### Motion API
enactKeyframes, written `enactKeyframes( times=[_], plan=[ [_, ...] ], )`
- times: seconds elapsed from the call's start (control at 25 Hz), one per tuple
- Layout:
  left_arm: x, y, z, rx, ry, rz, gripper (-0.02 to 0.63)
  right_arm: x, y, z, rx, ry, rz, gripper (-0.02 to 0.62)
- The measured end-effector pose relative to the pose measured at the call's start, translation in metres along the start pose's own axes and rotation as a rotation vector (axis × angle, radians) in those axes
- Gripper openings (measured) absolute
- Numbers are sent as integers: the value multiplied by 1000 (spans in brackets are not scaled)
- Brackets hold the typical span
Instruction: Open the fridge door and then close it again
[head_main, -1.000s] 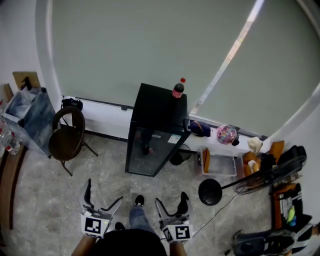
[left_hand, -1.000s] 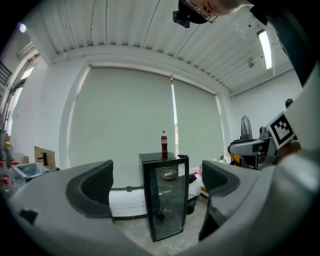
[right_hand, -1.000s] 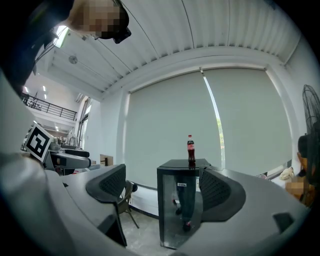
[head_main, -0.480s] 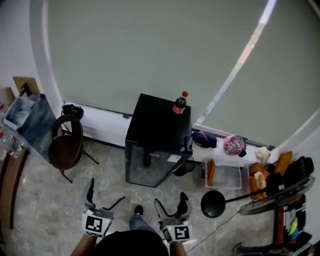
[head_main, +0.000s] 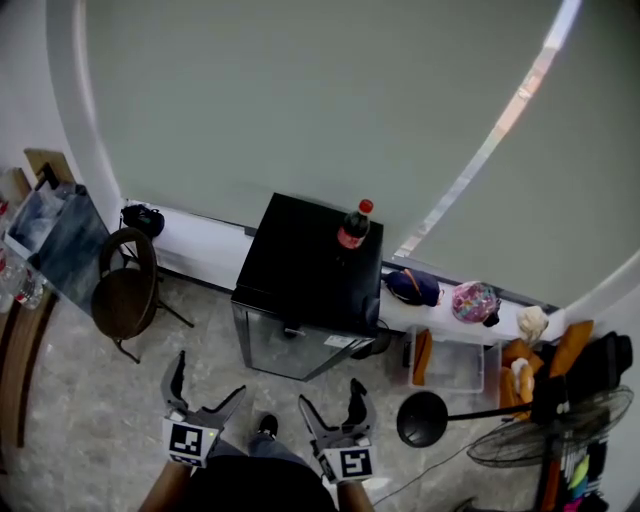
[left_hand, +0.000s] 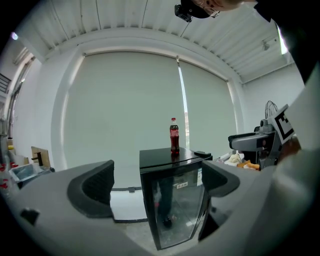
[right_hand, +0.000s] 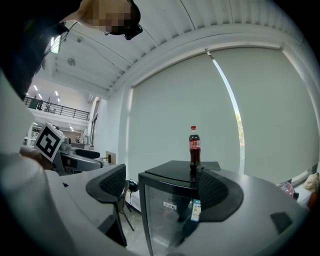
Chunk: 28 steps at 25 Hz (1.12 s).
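Note:
A small black fridge (head_main: 300, 300) with a glass door (head_main: 285, 352) stands against the wall, its door shut. A cola bottle (head_main: 351, 225) with a red cap stands upright on its top. The fridge (left_hand: 172, 200) fills the middle of the left gripper view, seen between the jaws, and the fridge (right_hand: 170, 210) shows the same way in the right gripper view. My left gripper (head_main: 205, 390) and right gripper (head_main: 330, 405) are both open and hold nothing. They hang side by side a short way in front of the door, apart from it.
A brown chair (head_main: 125, 285) stands left of the fridge, with a grey bin (head_main: 55, 240) beyond it. Right of the fridge are a low white ledge (head_main: 470, 320) with bags, a clear box (head_main: 450, 365) and a floor fan (head_main: 500, 425). A shoe (head_main: 265, 427) shows between the grippers.
The fridge has drawn nearer and lower in the head view as the person walked toward it. Both grippers stay open and held side by side.

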<state>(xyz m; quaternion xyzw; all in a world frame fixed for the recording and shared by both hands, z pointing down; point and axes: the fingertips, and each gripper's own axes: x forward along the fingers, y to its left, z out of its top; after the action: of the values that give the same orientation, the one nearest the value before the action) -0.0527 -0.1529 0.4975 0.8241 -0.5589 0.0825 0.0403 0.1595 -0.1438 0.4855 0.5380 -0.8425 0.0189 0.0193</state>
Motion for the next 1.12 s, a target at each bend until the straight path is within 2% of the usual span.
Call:
enactKeyframes(
  times=[0.16,0.36,0.6,0.8,1.12],
  plan=[
    [22,1,-8,-7,21,5,535,20,-13,2,-16,10,30,448],
    [38,15,-43,-4,71,23,535,47,-17,-3,-51,52,58,448],
    [57,30,-87,-19,145,-21,526,81,-4,-13,-107,105,80,448],
    [84,42,-124,-24,169,-56,475,109,11,-34,-144,163,101,448],
    [125,53,-184,-29,278,-126,395,144,35,-70,-188,264,124,446]
  ],
)
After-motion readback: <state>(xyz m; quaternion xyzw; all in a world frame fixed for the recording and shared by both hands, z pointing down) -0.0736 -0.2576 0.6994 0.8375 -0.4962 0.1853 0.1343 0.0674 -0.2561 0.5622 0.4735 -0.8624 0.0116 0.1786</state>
